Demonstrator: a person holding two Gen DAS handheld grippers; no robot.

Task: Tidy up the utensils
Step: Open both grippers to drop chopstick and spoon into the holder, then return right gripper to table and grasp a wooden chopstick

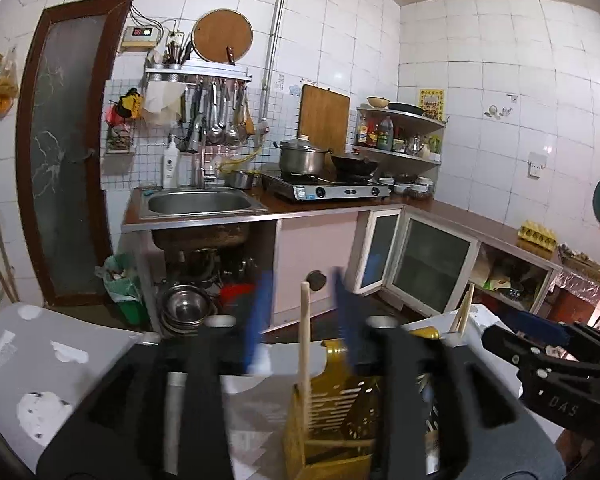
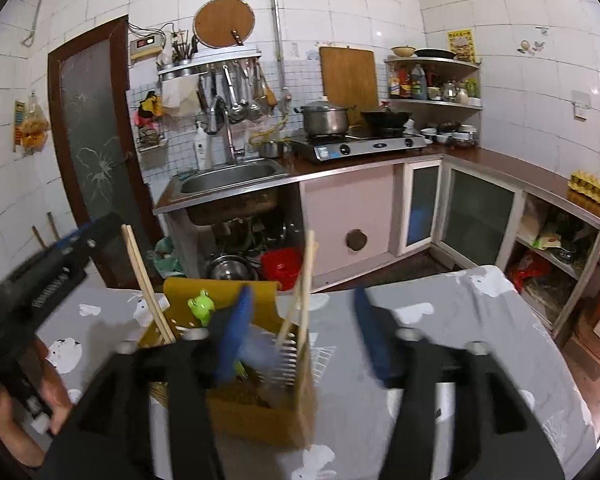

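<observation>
A yellow slotted utensil holder (image 1: pixel 332 420) stands on a grey-clothed table (image 1: pixel 32 360); it also shows in the right wrist view (image 2: pixel 260 396) with a green frog ornament (image 2: pixel 201 305). Wooden chopsticks (image 1: pixel 305 344) stand upright in it, with another pair (image 1: pixel 465 312) at its far side. In the right wrist view chopsticks (image 2: pixel 148 284) lean at the left and more (image 2: pixel 306 284) at the right. My left gripper (image 1: pixel 302 312) is open above the holder, a chopstick between its blue fingers. My right gripper (image 2: pixel 304 332) is open and empty beside the holder; it also shows in the left wrist view (image 1: pixel 536 330).
Beyond the table edge are a kitchen counter with a sink (image 1: pixel 198 204), a gas stove (image 1: pixel 328 188) with a pot and wok, cabinets (image 1: pixel 432 264), and metal bowls (image 1: pixel 186 308) on the floor. A brown door (image 1: pixel 68 152) is at left.
</observation>
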